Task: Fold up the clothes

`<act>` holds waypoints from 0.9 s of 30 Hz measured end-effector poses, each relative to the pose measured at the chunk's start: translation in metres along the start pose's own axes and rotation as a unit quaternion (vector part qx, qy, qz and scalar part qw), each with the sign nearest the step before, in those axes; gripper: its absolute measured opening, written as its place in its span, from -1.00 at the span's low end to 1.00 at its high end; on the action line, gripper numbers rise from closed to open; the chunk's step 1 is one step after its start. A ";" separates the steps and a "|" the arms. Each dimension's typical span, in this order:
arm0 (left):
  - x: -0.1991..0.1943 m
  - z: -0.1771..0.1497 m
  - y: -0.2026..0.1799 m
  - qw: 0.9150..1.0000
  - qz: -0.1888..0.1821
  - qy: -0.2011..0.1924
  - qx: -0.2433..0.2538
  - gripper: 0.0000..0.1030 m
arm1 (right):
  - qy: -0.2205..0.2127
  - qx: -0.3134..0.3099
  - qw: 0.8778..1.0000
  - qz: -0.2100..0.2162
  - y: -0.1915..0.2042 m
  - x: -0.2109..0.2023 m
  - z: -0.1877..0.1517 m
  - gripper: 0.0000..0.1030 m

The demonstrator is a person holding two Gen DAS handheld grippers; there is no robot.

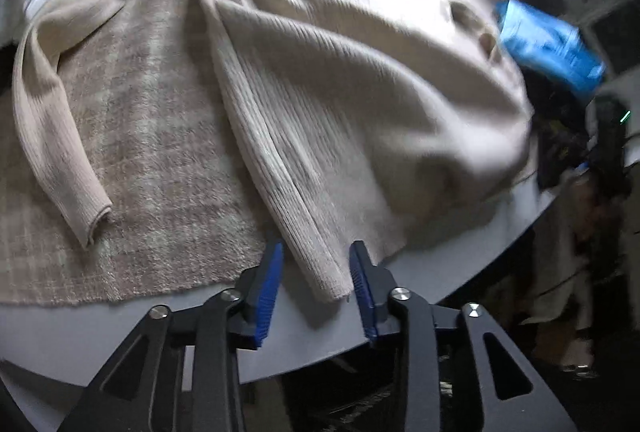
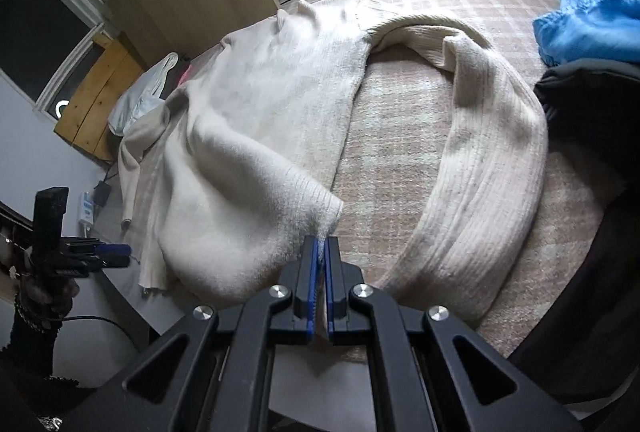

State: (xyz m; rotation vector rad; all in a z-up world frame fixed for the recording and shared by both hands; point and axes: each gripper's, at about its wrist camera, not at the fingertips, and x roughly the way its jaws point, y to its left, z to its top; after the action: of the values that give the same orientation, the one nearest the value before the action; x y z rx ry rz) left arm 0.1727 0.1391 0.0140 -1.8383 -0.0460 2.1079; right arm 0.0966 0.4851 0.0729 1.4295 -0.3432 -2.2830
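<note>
Lying spread across a checked blanket (image 1: pixel 132 135) on a grey table (image 1: pixel 80 328): a cream ribbed sweater (image 1: pixel 320 71), its body rumpled and one sleeve (image 1: pixel 48 119) trailing off to the left. Hovering over the near hem with the left gripper (image 1: pixel 316 272), blue pads (image 1: pixel 270 288) standing apart on either side of the ribbed edge, not pressing on it. Pinching a corner of the sweater (image 2: pixel 248 135) with the right gripper (image 2: pixel 320 252), fingers clamped together on the knit and lifting it into a soft hump. Resting beside, at the far right: a blue cloth (image 2: pixel 592 23).
</note>
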 end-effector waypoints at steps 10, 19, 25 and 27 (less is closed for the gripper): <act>0.017 0.001 -0.015 0.999 0.025 -0.014 0.025 -0.89 | 0.002 -0.010 1.000 0.006 0.004 -0.001 -0.002 -0.93; -0.037 -0.025 0.076 0.993 -0.006 -0.060 -0.104 -0.91 | 0.002 -0.014 0.998 0.057 0.024 -0.009 -0.008 -0.67; -0.024 -0.018 0.067 0.994 -0.027 -0.047 -0.095 -0.91 | 0.051 -0.017 0.994 0.092 0.024 0.010 -0.053 -0.44; -0.026 -0.026 0.065 0.994 -0.029 -0.043 -0.091 -0.91 | 0.061 -0.022 0.992 0.104 0.031 0.017 -0.064 -0.27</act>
State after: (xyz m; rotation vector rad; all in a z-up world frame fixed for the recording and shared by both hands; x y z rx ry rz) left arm 0.1850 0.0653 0.0189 -1.8191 -0.3190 2.2051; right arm 0.1542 0.4511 0.0442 1.4303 -0.3830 -2.0160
